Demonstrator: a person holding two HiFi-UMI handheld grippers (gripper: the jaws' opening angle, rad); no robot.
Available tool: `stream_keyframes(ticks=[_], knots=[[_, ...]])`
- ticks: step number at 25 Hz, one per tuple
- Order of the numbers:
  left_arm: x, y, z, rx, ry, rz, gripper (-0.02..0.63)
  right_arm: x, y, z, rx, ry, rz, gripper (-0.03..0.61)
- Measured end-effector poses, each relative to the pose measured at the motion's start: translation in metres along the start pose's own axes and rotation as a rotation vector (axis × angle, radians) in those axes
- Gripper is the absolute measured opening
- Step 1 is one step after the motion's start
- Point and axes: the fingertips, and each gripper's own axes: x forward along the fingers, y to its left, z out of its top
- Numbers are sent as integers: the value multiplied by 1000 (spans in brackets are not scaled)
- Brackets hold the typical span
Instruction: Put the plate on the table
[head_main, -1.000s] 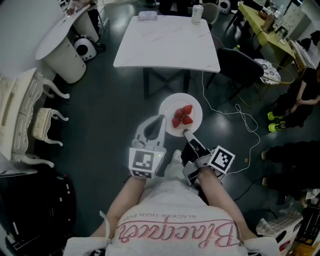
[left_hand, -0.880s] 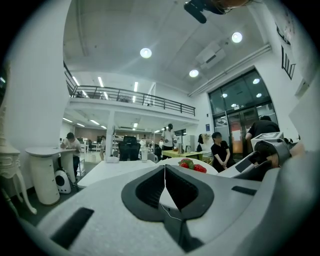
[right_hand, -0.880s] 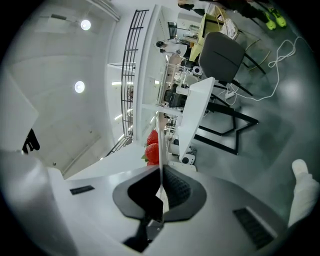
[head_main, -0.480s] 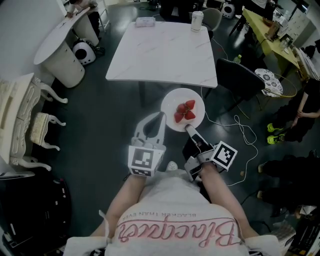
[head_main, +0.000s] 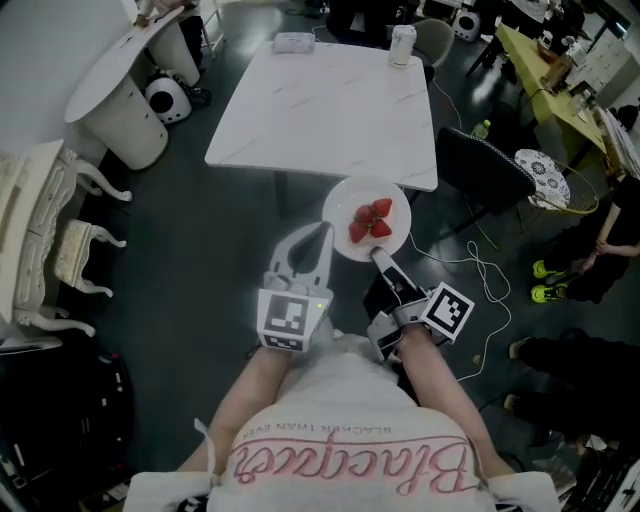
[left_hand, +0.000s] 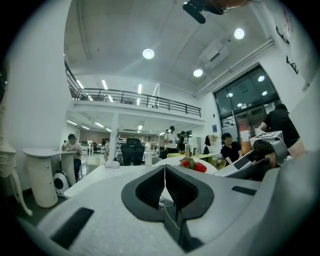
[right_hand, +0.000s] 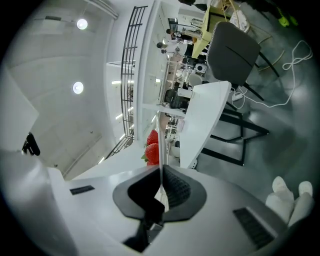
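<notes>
Right gripper: my right gripper (head_main: 377, 256) is clenched on the near rim of the round white plate (head_main: 392, 236). In the right gripper view the rim stands as a thin white edge, pinched between the two jaws.
Left gripper: my left gripper (head_main: 321, 235) is closed with nothing in it. In the left gripper view its jaws meet in one line. It hovers just at 9 o'clock of the plate and does not touch it.
Plate: it is in the air at my 12 o'clock, carried only by the right gripper and roughly level. It is over the dark floor (head_main: 200, 230), just before the near edge of the worktop and not lying on it.
On the plate: some red strawberries (head_main: 369, 222) lie together near the middle.
Worktop: the white rectangular worktop with a marble pattern (head_main: 320, 100) is beyond the plate at 12 o'clock. The plate is close to its near right corner.
On the worktop: a white cup (head_main: 402, 44) stands at the far right corner, at 1 o'clock. A small white box (head_main: 293, 42) lies at the far edge, near 11 o'clock.
Around: a dark chair (head_main: 485, 165) stands at 2 o'clock of the plate. A thin white cable (head_main: 480, 275) runs over the floor at 3 o'clock.
</notes>
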Motion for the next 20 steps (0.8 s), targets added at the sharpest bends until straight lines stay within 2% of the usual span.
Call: stream_keyframes(ticks=[11, 20], knots=[[80, 49, -1, -15, -6, 6, 6, 60, -16, 54, -3, -17, -18, 9], [165, 102, 6, -2, -7, -38, 6, 134, -30, 110, -4, -56, -49, 11]])
